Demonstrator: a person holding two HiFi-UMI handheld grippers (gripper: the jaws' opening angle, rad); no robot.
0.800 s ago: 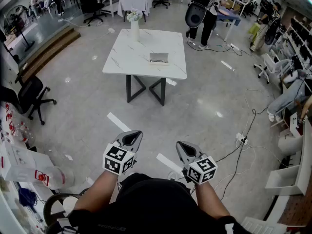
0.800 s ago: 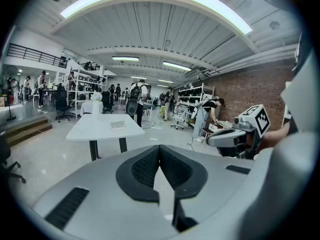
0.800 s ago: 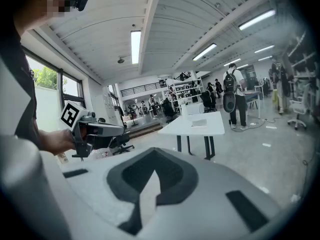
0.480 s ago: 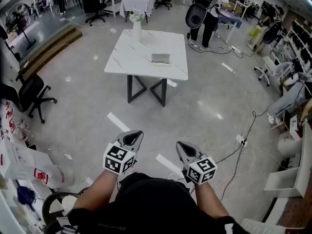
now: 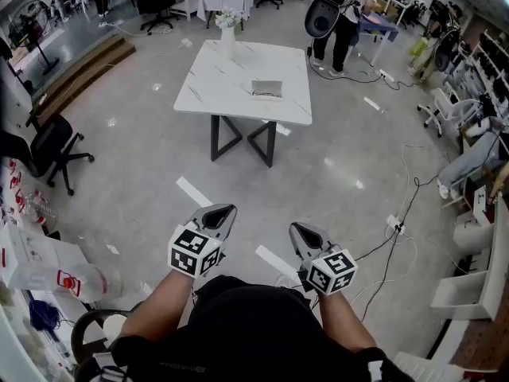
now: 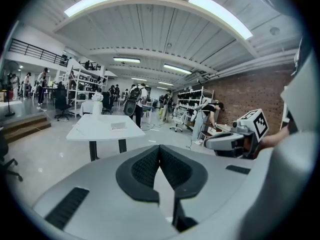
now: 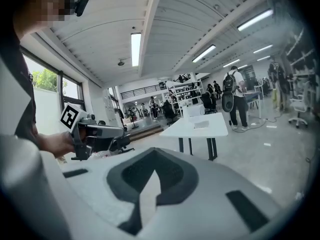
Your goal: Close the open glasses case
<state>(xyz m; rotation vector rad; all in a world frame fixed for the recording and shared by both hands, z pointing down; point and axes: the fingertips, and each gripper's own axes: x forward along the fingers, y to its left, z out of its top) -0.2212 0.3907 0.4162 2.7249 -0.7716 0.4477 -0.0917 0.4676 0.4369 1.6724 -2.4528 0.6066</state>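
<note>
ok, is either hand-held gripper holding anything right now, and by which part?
Nothing is held. The left hand-held gripper and right hand-held gripper are both shut on nothing. The glasses case lies on the table ahead.

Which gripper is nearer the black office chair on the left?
Left. The left gripper is to the right of the black office chair; the right gripper lies farther right.

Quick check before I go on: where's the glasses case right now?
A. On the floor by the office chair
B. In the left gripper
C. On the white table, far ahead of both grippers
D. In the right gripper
C: the head view shows the case lying on the table, far ahead of the left gripper and the right gripper, both shut with nothing between their jaws.
</note>
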